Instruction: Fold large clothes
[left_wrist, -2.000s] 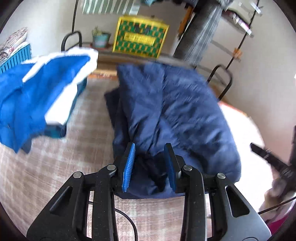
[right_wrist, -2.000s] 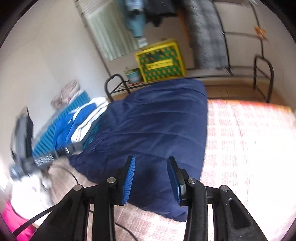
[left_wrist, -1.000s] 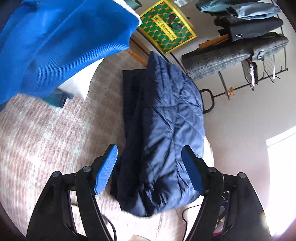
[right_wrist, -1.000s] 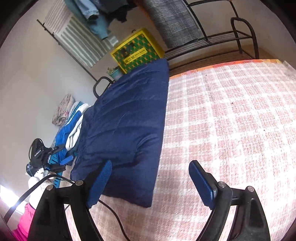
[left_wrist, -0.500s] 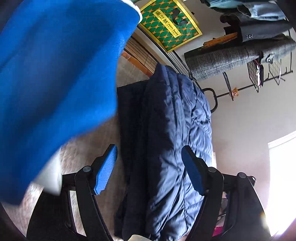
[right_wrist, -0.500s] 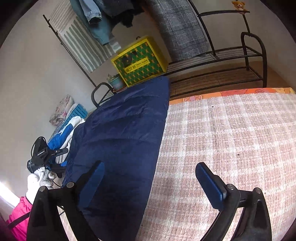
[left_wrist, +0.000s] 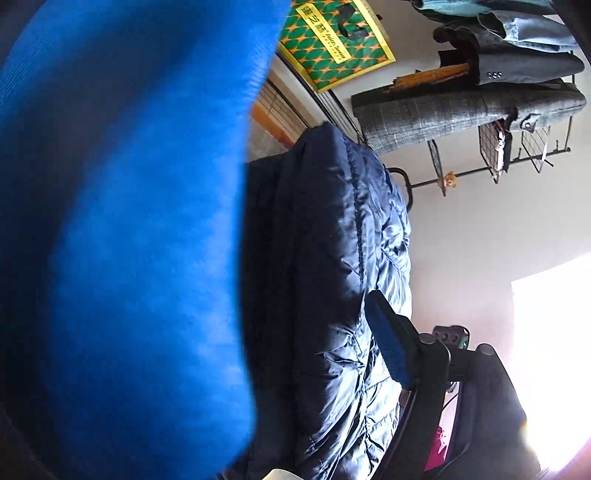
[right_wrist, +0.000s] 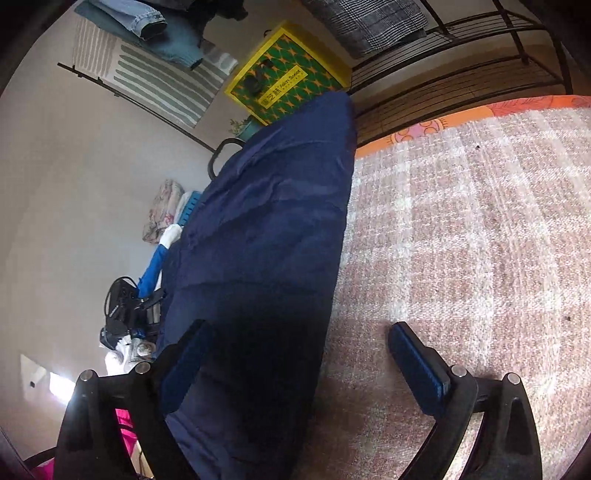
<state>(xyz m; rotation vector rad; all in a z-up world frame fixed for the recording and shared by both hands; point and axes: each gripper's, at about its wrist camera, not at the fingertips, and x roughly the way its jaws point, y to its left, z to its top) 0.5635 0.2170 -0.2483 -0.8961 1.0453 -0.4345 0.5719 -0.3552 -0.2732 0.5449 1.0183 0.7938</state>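
Observation:
A navy quilted jacket (right_wrist: 266, 229) lies folded lengthwise on the pink checked bedspread (right_wrist: 480, 229). My right gripper (right_wrist: 303, 358) stands open and wide, low over the jacket's near right edge; its left finger is over the fabric and its right finger over the bedspread. In the left wrist view the jacket (left_wrist: 332, 258) runs away from me. My left gripper (left_wrist: 295, 339) is at the jacket's left side, open. Only its right pad (left_wrist: 388, 343) shows, beside the quilted fabric. A bright blue garment (left_wrist: 122, 240) close to the lens hides the other finger.
A yellow and green box (right_wrist: 284, 74) and a black metal rack (right_wrist: 461, 55) with hanging clothes (left_wrist: 461, 110) stand beyond the bed's far end. A blue crate and folded cloth (right_wrist: 166, 210) lie left of the jacket. A gloved hand (right_wrist: 118, 354) holds the left gripper there.
Both grippers have sunk to the jacket's near end, one on each side. The right jaws have spread wider. The blue garment has swung in and now covers the left half of the left view.

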